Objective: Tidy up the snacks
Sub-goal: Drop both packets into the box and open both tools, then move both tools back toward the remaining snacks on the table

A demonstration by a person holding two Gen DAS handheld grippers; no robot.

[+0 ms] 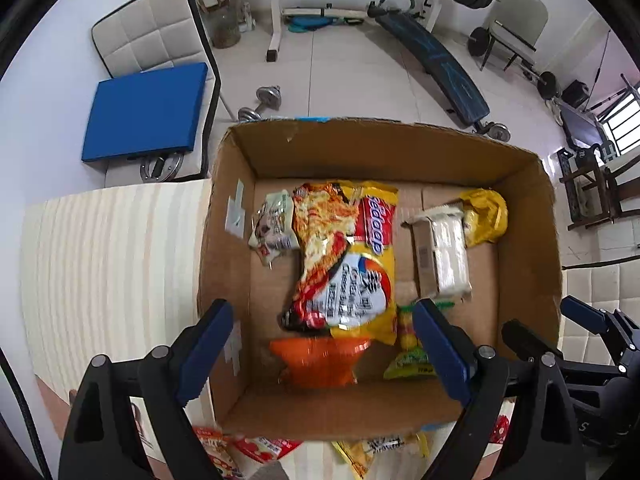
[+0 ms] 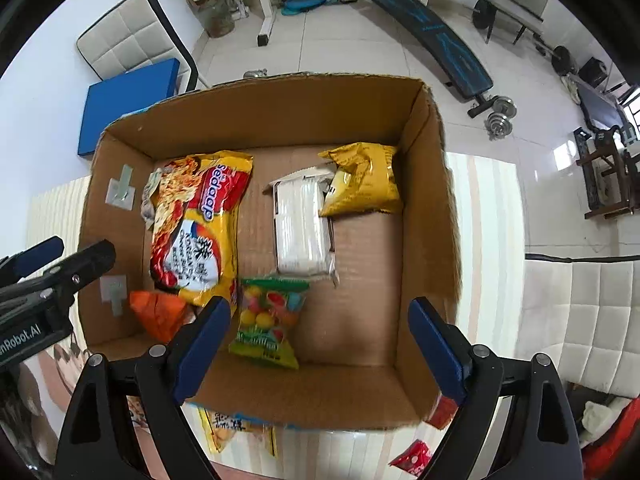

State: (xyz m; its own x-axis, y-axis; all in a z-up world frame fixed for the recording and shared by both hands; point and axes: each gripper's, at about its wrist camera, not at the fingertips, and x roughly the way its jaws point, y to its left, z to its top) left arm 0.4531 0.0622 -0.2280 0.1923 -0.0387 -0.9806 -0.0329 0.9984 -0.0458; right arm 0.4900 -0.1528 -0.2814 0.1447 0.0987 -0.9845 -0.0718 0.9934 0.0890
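White tiled floor holds a weight bench, dumbbell, padded chair against white walls.

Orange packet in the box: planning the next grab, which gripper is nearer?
Left. The left gripper hovers right above the orange packet; the right gripper hangs over bare cardboard beside it.

Bare floor in cardboard box right-front corner; noodle packet crowds left

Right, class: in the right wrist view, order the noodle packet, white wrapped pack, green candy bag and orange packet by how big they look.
1. noodle packet
2. white wrapped pack
3. green candy bag, close to the white pack; it lies nearer the camera, so unsure
4. orange packet, partly hidden
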